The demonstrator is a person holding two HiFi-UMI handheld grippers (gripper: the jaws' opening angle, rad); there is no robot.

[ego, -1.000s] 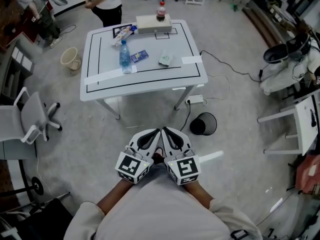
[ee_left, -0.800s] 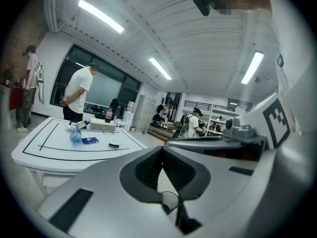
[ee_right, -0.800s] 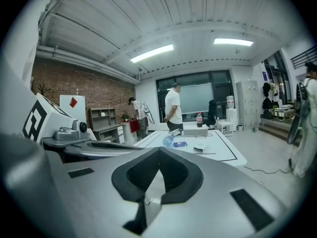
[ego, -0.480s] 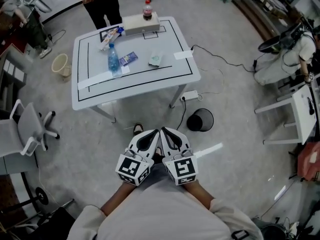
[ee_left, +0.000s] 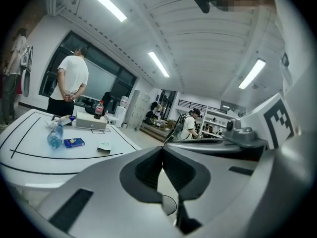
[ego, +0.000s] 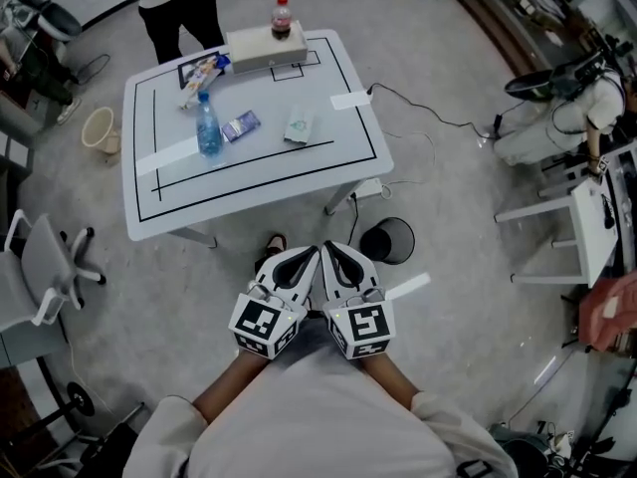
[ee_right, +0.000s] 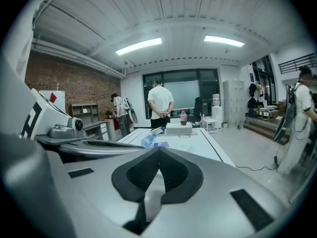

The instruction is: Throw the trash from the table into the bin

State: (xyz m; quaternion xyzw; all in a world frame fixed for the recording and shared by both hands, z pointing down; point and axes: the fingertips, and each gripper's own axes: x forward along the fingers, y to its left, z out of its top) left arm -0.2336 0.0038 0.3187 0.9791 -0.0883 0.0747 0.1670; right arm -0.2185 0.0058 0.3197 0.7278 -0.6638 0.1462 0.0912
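Table (ego: 249,182) nearer; trash (ego: 240,125) beyond hand-held grippers (ego: 320,249)

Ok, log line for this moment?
left gripper shut, empty | right gripper shut, empty | trash on table | bin on floor

Cannot read print on the small blue packet (ego: 240,125) or pale wrapper (ego: 297,124), and sees the standing person (ego: 179,8) only below the chest, cropped by the top edge.
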